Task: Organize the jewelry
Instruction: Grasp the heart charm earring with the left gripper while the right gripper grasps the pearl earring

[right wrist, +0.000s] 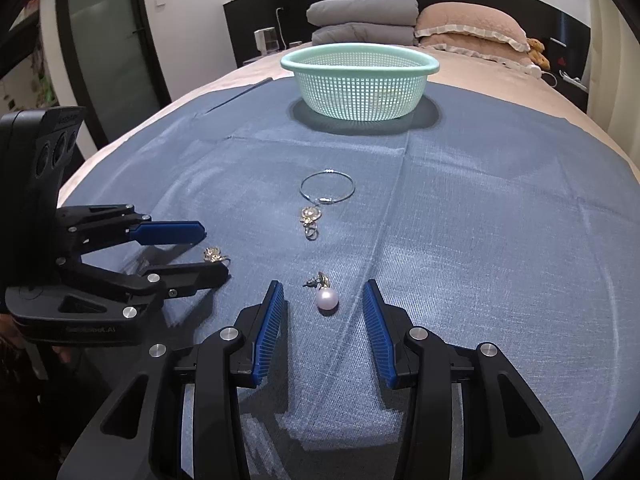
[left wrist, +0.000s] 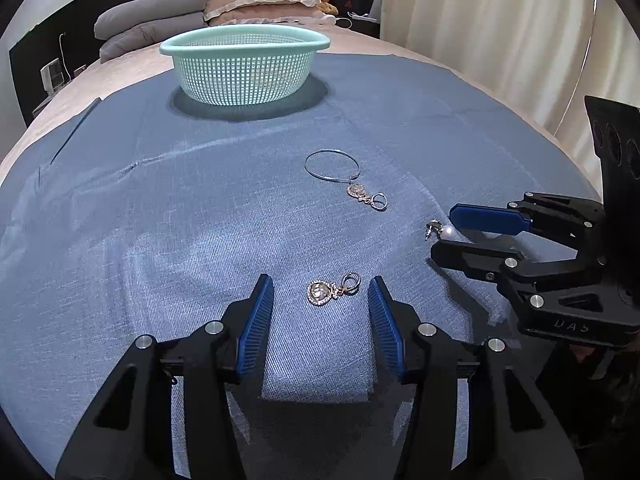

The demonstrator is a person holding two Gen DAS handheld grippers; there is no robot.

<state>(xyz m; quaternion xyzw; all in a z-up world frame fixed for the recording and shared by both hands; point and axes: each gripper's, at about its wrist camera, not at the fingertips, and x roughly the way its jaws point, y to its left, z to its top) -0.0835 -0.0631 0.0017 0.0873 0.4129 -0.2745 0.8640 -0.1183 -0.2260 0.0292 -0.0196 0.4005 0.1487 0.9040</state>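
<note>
Blue cloth (left wrist: 160, 220) on the bed carries everything in the left wrist view: the left claw (left wrist: 320, 292) stands parted around a gold pendant earring (left wrist: 332, 289), touching nothing, with the mint basket (left wrist: 244, 64) far beyond. From the right wrist, the right claw (right wrist: 323, 304) straddles a pearl earring (right wrist: 326, 294), pads clear of it; a thin bangle (right wrist: 327, 188) lies between earring and basket.

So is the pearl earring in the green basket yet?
Not yet. The pearl earring lies on the blue cloth, far from the basket.

Basket (left wrist: 244, 65) behind bracelet (left wrist: 331, 165)
</note>
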